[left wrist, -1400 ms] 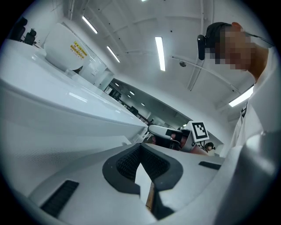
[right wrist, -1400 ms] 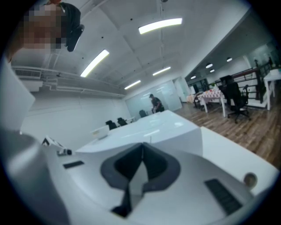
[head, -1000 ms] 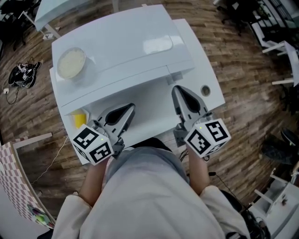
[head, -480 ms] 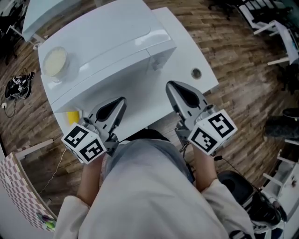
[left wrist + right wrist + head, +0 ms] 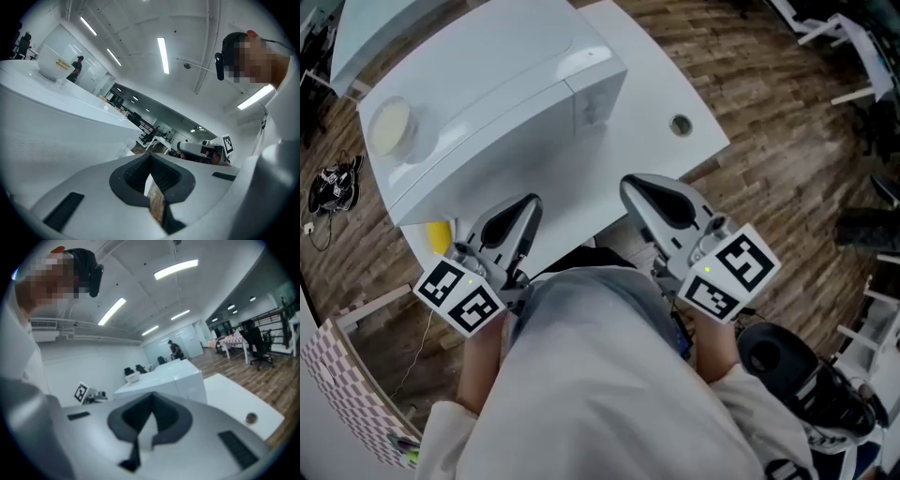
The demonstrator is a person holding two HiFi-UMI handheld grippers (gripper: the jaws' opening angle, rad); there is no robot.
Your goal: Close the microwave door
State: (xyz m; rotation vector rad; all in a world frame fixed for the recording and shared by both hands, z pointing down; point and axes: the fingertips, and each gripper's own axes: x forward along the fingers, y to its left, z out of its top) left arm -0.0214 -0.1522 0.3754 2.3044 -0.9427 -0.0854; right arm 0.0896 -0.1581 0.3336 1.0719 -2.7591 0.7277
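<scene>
left gripper (image 5: 525, 204), right gripper (image 5: 634, 186): jaws together, empty. microwave (image 5: 487, 89) door likely rigid, light-swinging (looks flush already); push its front panel.

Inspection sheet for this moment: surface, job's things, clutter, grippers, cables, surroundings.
Surface: white table, with a round grommet hole in it.
Job's things: white microwave on the table; its door looks flush with the body, apparently closed.
Clutter: pale bowl on top of the microwave; yellow object at the table's near edge.
Grippers: left gripper and right gripper both have jaws together, nothing between them, held over the table's near edge.
Cables: dark tangle on the floor at the left.
Surroundings: wood floor; checkered board at lower left.
</scene>
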